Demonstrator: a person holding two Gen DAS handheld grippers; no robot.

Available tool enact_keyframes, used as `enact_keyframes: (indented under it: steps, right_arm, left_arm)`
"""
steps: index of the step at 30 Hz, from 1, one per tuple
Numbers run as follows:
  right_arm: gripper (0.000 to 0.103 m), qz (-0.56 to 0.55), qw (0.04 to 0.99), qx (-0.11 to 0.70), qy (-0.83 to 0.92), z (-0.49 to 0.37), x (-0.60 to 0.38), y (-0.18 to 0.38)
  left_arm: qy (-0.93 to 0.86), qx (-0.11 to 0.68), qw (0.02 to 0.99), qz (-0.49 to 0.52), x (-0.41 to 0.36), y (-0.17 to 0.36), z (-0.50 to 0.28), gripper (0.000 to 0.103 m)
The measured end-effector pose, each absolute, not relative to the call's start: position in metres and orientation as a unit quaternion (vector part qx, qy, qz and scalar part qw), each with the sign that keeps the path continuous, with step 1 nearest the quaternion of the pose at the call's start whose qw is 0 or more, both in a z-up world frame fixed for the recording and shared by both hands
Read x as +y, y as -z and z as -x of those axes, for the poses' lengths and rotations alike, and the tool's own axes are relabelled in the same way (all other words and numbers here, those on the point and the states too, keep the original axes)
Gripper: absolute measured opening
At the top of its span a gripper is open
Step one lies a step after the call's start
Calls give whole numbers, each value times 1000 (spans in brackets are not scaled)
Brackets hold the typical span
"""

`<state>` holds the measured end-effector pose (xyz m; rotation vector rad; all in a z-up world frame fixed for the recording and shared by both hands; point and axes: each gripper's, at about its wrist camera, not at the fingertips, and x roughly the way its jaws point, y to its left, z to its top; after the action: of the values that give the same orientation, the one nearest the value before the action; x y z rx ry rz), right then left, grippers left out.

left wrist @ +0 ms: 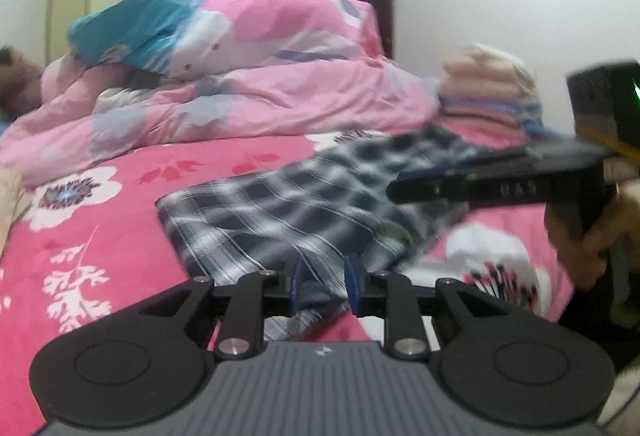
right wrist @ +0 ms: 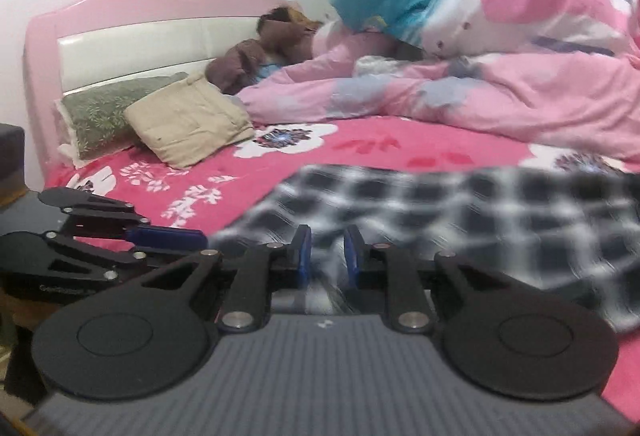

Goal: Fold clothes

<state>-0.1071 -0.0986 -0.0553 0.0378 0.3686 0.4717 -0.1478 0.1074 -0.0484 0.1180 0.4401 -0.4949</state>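
A black-and-white plaid garment (left wrist: 288,208) lies across the pink flowered bedsheet (left wrist: 100,236). My left gripper (left wrist: 325,286) is at the garment's near corner. Its blue pads (left wrist: 297,282) stand apart with a loose fold of cloth between them, not pinched. From the right, my right gripper (left wrist: 404,182) reaches in over the far side of the garment, a hand around its handle. In the right wrist view my right gripper (right wrist: 327,256) is shut on a raised, blurred edge of the plaid garment (right wrist: 460,212). My left gripper (right wrist: 176,236) shows low at the left there.
A heaped pink duvet (left wrist: 260,84) with a blue pillow (left wrist: 132,24) fills the back of the bed. Folded clothes (left wrist: 488,92) are stacked at the right. A beige cushion (right wrist: 188,120), a green pillow (right wrist: 104,116) and a brown garment (right wrist: 264,52) lie by the pink headboard (right wrist: 120,12).
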Motion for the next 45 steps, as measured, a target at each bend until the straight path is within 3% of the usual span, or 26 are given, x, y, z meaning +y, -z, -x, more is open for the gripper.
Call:
enact_keyframes:
  steps: [5,9,17,24,29,33,35,42,45]
  right_arm:
    - [17,-38,932,259,-251,89,-84,94]
    - [17,-23,938,245,-243,103,-80,96]
    - [17,-8,968,187,-169,118,-124,63]
    - [16,-79,958,261,-92,100,-193,101]
    - [17,-41,976,201,-75,107,-197,68]
    - [17,-30,970,239,-16,85,-231,90]
    - [16,-88,967,239,-17,84,-254,104]
    - [16,-67,977,203,14,81,-259,69]
    - [18,-76,973,211,58,66,-283,79]
  left_arm:
    - [192,257,946,-49,113,69,129,25]
    - [198,258,945,-20,126,73,130,27]
    - [209,255,944,-24,122,74,135,44]
    - [205,256,944,-26,118,75,136,47]
    - [204,257,944,-29,117,75,135,49]
    - [205,256,944,-27,117,75,135,49]
    - [205,257,944,-24,118,75,136,50]
    - [205,260,944,-15,120,76,135,52]
    - [203,259,944,-12,120,76,136,52]
